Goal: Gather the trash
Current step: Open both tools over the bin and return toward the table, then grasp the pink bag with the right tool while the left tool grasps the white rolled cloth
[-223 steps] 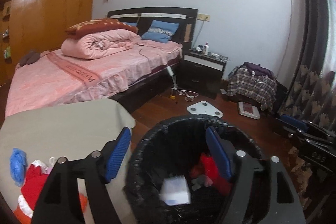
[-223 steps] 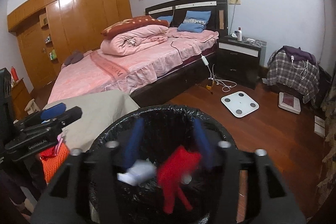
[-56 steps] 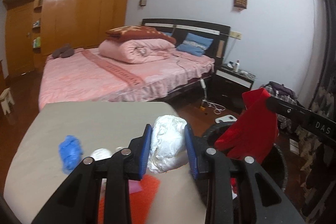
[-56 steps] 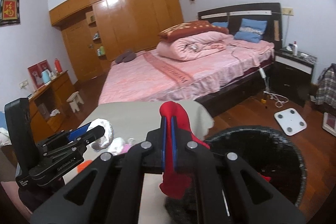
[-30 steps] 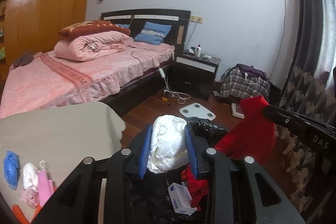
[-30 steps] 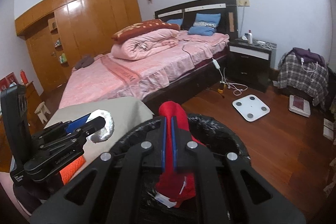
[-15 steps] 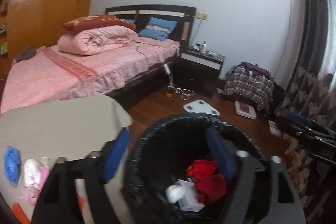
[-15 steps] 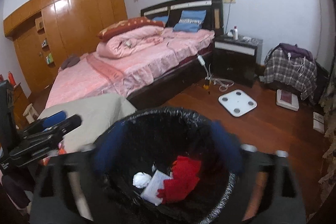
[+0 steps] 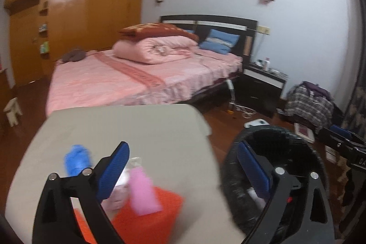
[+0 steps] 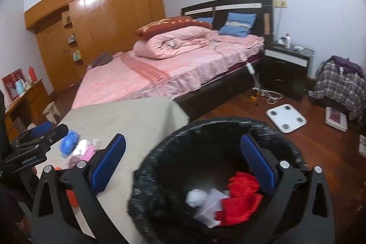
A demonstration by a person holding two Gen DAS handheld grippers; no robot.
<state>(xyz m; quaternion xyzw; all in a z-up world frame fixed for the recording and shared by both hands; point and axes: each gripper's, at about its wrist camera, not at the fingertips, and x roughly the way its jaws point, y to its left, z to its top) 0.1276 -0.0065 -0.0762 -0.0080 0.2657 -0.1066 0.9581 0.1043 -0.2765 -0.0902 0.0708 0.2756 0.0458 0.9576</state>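
Left wrist view: left gripper (image 9: 183,166) jaws spread wide, just been opening, nothing between them, aimed over near edge of desk (image 9: 160,129). Remaining trash clustered at near-left corner: blue wad (image 9: 76,160), pink piece (image 9: 143,196), orange item (image 9: 148,221) under it, all blurred. Right wrist view: right gripper (image 10: 183,164) jaws also wide, empty, over black-lined bin (image 10: 228,127) just off desk's right edge. Already in bin: red cloth (image 10: 242,193), white scraps (image 10: 196,196). Judgement: leftovers look light, soft, crushable, no breakage risk. Blue wad likely compresses, so pinch across bulk. Pink piece looks thin, take mid-body, mind dragging orange item along. Exact material not clear.
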